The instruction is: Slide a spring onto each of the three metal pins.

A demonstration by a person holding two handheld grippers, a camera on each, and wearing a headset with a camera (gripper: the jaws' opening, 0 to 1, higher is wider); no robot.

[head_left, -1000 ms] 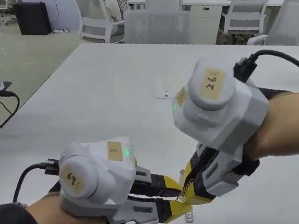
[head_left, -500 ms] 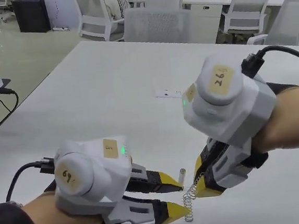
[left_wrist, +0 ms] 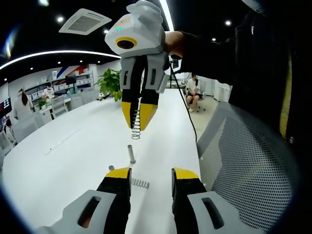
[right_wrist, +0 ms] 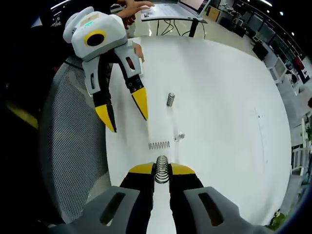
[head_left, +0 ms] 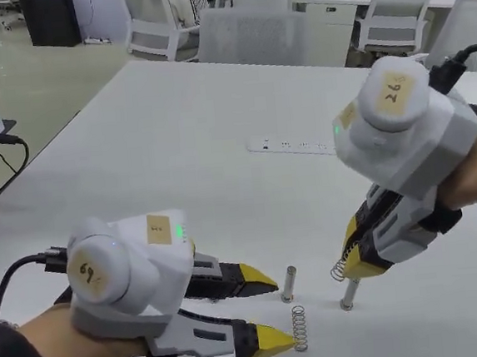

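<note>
Seating the held spring (head_left: 339, 268)

Right tool (head_left: 353, 262) grips the held spring tilted, its lower end just above an upright metal pin (head_left: 346, 294) near the tabletop's (head_left: 177, 150) front edge. Left tool (head_left: 283, 310): wide, empty. A loose spring (head_left: 299, 328) lies beside it.

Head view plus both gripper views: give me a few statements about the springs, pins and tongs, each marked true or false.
The right tongs grip a spring. True.
The left tongs hold a spring too. False: they are open and empty.
A loose spring lies on the table. True.
Every standing pin already carries a spring. False: one pin and the other pin look bare.
</note>
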